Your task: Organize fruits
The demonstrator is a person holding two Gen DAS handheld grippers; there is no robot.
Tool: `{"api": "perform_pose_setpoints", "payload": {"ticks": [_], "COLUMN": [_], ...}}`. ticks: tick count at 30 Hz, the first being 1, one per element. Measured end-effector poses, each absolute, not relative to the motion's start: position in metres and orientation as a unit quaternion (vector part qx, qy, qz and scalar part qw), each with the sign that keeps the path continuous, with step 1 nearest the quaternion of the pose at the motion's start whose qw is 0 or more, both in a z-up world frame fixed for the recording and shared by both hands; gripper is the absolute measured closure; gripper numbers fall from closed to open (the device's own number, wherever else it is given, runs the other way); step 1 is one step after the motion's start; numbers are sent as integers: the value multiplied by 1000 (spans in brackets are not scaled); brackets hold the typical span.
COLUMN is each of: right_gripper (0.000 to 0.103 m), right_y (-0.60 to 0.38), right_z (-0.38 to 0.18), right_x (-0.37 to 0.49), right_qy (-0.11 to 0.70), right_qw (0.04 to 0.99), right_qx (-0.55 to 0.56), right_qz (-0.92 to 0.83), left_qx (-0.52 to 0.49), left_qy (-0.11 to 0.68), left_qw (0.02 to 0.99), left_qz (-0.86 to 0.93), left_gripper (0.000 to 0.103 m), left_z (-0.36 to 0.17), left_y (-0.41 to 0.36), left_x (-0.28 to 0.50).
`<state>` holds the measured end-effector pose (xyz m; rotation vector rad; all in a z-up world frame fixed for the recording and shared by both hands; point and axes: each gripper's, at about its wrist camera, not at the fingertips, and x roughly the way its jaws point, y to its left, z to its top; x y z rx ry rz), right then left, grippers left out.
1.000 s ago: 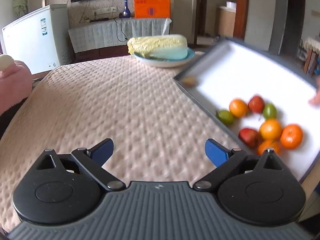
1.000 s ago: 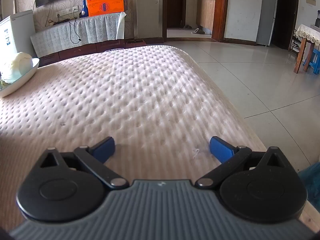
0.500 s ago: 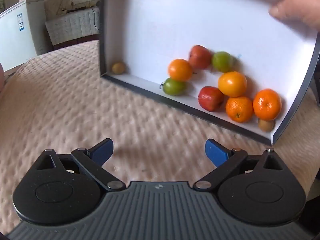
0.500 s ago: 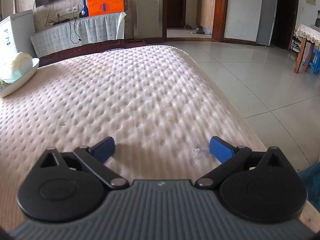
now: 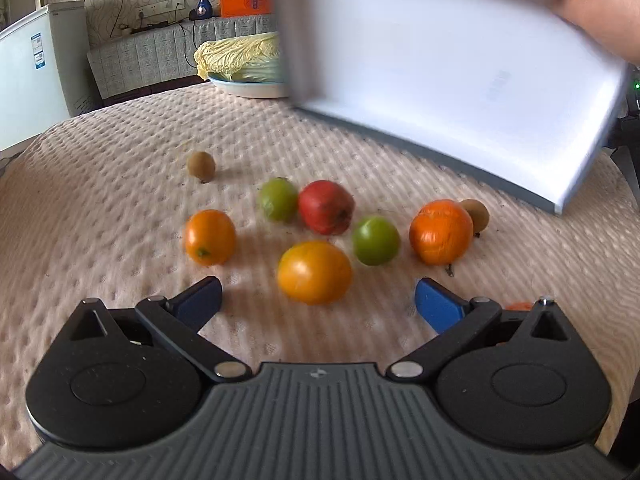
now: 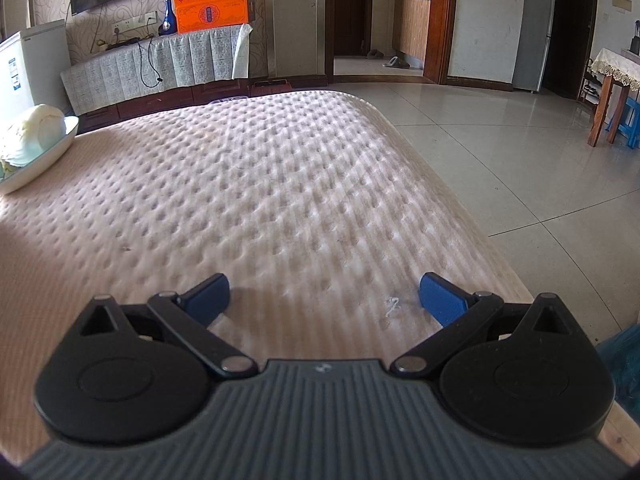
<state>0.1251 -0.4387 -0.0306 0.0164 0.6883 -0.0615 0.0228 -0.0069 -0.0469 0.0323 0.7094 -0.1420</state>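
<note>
Eight fruits [image 5: 314,271] lay loose on the table [image 5: 100,200]; a hand [image 5: 600,4] tilted the emptied tray [image 5: 440,72] above. Left tool [image 5: 318,304] and right tool [image 6: 324,294] gaped, gripping nothing.

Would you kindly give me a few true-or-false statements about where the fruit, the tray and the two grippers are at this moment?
1. The fruits lie loose on the padded table cover. True.
2. The left gripper is shut on the red fruit. False: it is open and empty; the red fruit lies beyond it on the cover.
3. A hand holds the white tray tilted above the table. True.
4. The right gripper has an orange between its fingers. False: it is open, with only bare cover ahead.
5. Two green fruits are visible, one left of the red fruit and one right of it. True.
</note>
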Motion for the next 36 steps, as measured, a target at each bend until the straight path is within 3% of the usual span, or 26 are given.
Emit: {"api": "perform_pose_setpoints", "payload": {"ticks": [11, 19, 30, 33, 36], "right_gripper": [0, 0, 0, 0, 0], "right_y": [-439, -440, -442, -447, -429], "right_z": [-30, -32, -28, -18, 8], "right_x": [125, 126, 115, 93, 41], "right_qy": [337, 337, 362, 387, 320], "right_qw": [941, 941, 931, 920, 938], "right_qx": [8, 9, 17, -8, -91], "right_qz": [-31, -34, -51, -53, -93], "left_qx": [-30, -56, -79, -74, -53], "left_qy": [326, 306, 334, 329, 322], "left_qw": [944, 950, 939, 942, 945], "left_qz": [-37, -10, 0, 0, 13], "left_gripper": [0, 0, 0, 0, 0], "left_z": [-20, 13, -5, -3, -1], "left_y": [6, 14, 4, 2, -4], "left_x": [9, -48, -33, -31, -35]}}
